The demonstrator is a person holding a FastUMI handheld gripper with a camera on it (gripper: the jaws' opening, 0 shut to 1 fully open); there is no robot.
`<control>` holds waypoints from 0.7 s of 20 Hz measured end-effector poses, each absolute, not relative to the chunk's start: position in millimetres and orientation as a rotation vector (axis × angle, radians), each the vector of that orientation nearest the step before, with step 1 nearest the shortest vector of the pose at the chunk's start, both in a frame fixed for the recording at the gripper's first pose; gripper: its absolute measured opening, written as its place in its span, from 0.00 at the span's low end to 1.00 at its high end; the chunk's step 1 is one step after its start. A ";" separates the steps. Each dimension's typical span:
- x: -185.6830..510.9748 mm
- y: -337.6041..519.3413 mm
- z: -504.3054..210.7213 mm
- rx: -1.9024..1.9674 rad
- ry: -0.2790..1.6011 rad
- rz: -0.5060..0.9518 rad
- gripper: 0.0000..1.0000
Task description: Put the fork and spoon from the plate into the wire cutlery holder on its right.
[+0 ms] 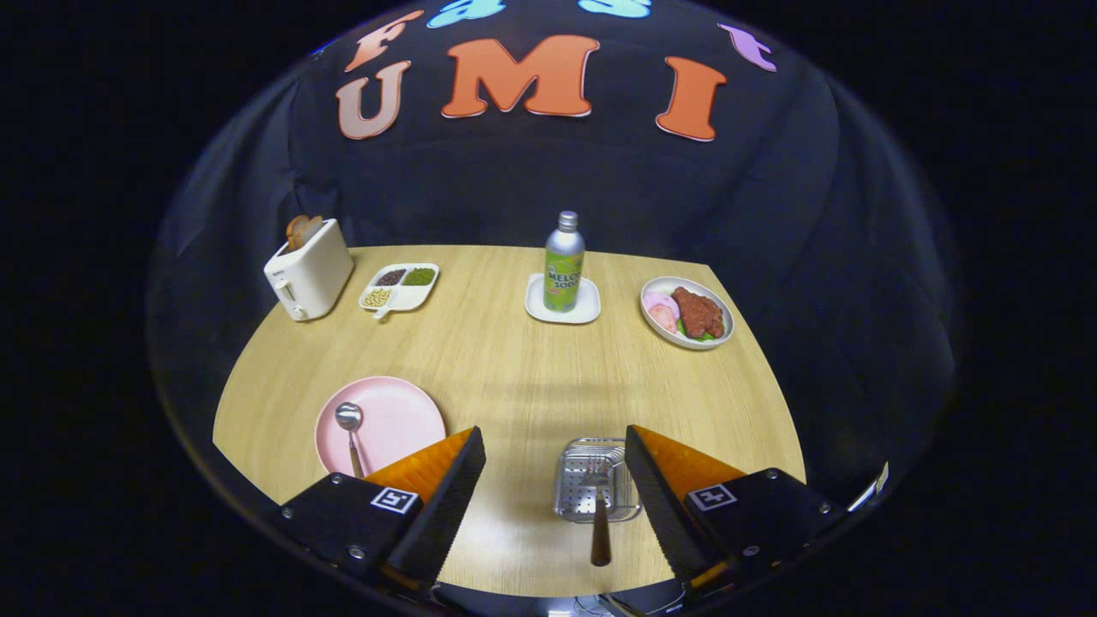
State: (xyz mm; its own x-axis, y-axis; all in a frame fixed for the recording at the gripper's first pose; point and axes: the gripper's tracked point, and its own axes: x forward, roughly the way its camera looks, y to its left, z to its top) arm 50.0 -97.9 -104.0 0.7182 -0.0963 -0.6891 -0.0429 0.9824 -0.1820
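A pink plate [394, 420] lies on the wooden table just ahead of my left finger. On its left part rests a spoon [350, 428], bowl pointing away from me. The wire cutlery holder [591, 488] stands to the plate's right, close against my right finger. A fork [598, 514] with a brown handle stands in it, tines down and handle leaning toward me. My gripper [555, 497] hovers above the table's near edge, open wide, with nothing between its fingers; the holder sits in the right half of the gap.
Along the far side of the table [514, 377] stand a white toaster [308, 270] with bread, a divided dish [400, 286] of beans, a green bottle [564, 264] on a white coaster, and a plate of meat [687, 312].
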 end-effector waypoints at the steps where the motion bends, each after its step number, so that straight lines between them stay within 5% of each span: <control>1: 49.4 -84.2 -105.4 -0.204 0.760 -0.001 0.98; 14: 47.8 67.0 -177.3 -0.222 0.681 0.314 0.98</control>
